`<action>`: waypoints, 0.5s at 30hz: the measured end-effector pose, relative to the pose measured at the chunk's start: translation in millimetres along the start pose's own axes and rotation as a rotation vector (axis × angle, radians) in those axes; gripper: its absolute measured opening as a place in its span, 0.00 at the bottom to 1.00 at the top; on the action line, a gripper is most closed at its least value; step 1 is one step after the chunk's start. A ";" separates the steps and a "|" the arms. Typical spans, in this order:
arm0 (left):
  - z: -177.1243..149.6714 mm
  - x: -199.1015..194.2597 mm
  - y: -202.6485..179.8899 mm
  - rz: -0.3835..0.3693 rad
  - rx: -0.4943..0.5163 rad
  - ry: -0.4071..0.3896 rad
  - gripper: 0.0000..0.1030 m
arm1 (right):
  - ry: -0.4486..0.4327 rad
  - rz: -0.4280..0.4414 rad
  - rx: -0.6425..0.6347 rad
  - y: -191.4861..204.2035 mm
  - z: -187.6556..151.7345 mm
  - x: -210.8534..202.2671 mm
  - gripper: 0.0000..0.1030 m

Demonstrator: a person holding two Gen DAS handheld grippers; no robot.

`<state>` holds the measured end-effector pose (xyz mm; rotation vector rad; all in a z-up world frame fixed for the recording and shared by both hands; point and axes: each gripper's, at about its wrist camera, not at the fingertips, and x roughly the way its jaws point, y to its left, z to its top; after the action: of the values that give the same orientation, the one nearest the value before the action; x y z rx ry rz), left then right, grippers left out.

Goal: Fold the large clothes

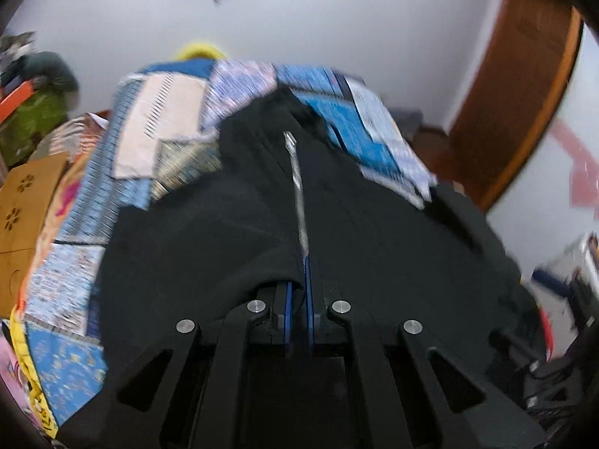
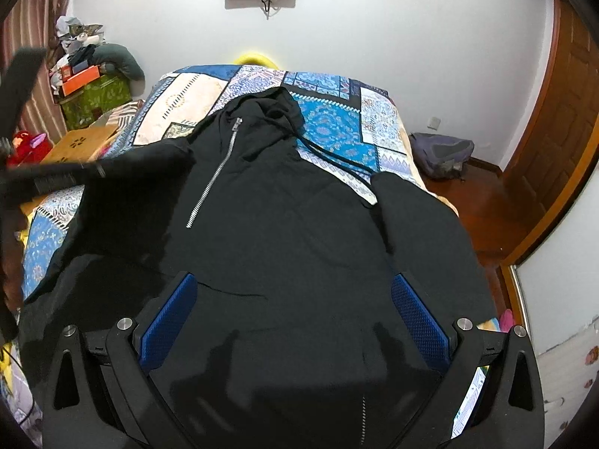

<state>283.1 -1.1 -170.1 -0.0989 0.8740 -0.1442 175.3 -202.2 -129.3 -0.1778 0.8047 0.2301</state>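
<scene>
Left gripper [image 1: 298, 292] pinching black hoodie [image 1: 232, 232] at edge near zipper [image 1: 297, 191], blue pads [image 1: 287, 310] sitting almost together with dark fabric folded between. Zipper running straight away from fingertips toward hood. Hoodie lying spread over patchwork bedspread [image 1: 164, 131] in blue and cream. Whole view smearing with blur. Wooden door [image 1: 524, 86] showing at right, white wall [image 1: 337, 18] behind, brown box [image 1: 26, 202] sitting at left.

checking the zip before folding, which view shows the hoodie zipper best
The right wrist view: the zipper is sharp, running diagonally down the black hoodie from the collar. The left wrist view shows the zipper blurred, lower end hidden at the left gripper, shut on fabric.
</scene>
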 end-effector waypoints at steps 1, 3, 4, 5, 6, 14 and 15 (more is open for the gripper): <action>-5.6 6.7 -6.8 0.003 0.020 0.025 0.04 | 0.003 -0.002 0.000 -1.5 -1.9 0.1 1.00; -19.4 22.0 -20.0 0.009 0.059 0.085 0.04 | 0.012 -0.007 -0.004 -3.5 -4.5 0.7 1.00; -25.5 28.2 -22.5 0.009 0.066 0.115 0.04 | 0.015 -0.009 -0.007 -4.1 -5.0 1.0 1.00; -33.0 35.4 -25.5 0.006 0.068 0.149 0.04 | 0.018 -0.012 -0.011 -4.3 -5.9 1.0 1.00; -36.7 41.2 -26.1 0.002 0.068 0.176 0.04 | 0.020 -0.014 -0.014 -4.9 -5.7 1.3 1.00; -56.4 38.0 -19.0 -0.072 0.054 0.279 0.32 | 0.007 -0.019 -0.036 1.6 -0.3 -2.5 1.00; -56.9 32.2 -17.3 -0.065 0.057 0.271 0.42 | 0.004 -0.017 -0.039 3.4 1.9 -2.8 1.00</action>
<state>258.2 -25.1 -228.2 -0.0555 1.1368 -0.2470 173.9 -198.8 -126.2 -0.2215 0.8029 0.2293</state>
